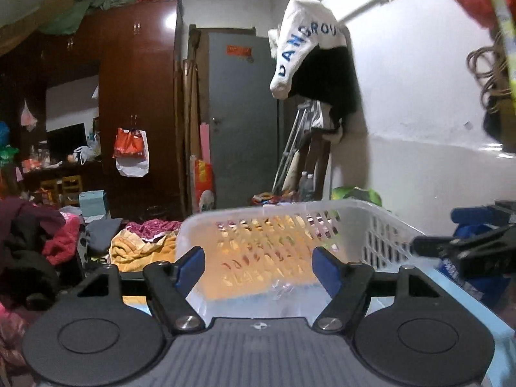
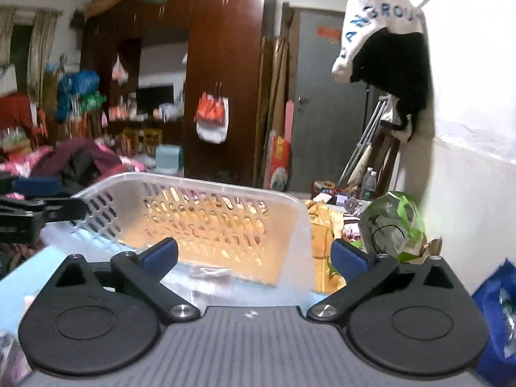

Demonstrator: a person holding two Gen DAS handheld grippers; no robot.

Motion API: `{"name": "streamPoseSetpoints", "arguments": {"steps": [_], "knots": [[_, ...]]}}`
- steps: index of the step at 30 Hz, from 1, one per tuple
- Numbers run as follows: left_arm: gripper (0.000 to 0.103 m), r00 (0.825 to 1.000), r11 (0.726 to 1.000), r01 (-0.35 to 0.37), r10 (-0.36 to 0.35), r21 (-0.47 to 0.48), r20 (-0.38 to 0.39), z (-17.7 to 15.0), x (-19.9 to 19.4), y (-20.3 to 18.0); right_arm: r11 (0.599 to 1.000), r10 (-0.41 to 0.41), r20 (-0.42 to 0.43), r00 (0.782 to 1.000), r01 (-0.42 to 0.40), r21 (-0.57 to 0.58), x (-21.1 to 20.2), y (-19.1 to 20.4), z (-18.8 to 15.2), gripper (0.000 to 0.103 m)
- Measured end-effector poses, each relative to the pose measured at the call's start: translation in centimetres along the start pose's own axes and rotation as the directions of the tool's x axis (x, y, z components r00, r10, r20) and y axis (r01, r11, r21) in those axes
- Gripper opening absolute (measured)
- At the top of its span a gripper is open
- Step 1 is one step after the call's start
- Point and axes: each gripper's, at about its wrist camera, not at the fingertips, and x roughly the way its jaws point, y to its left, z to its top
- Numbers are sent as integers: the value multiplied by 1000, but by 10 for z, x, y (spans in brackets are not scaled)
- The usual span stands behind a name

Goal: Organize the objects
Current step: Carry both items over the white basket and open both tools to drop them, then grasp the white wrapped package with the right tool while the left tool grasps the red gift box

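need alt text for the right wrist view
The right gripper hangs open before a translucent white perforated plastic basket on a light blue surface, touching nothing. The left gripper enters at left; a dark wooden wardrobe stands behind.

We see a translucent white basket [image 1: 371, 222] with slotted walls, orange-yellow cloth [image 1: 138, 251] glowing through it, a dark red-brown wardrobe [image 1: 138, 103], a grey door [image 1: 242, 113], and blue pads [image 2: 159, 256] on black grippers.
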Motion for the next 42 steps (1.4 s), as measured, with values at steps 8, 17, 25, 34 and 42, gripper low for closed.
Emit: {"name": "streamPoseSetpoints", "arguments": {"steps": [8, 17, 25, 34, 42], "knots": [[79, 1000, 994, -22, 23, -106, 5, -93, -73, 22, 974, 90, -17, 996, -84, 210, -65, -28, -84, 103], [79, 991, 985, 122, -115, -119, 63, -99, -107, -11, 961, 217, 7, 976, -215, 174, -90, 8, -103, 103], [78, 968, 964, 243, -249, -113, -44, -110, -74, -38, 954, 269, -37, 963, -260, 150, -66, 17, -102, 88], [75, 947, 929, 292, -314, -227, -69, -119, -60, -21, 946, 284, -42, 958, -273, 177, -70, 22, -119, 74], [52, 947, 917, 292, -316, -271, -51, -121, -52, -14, 946, 270, -21, 963, -261, 194, -71, 19, -118, 72]]}}
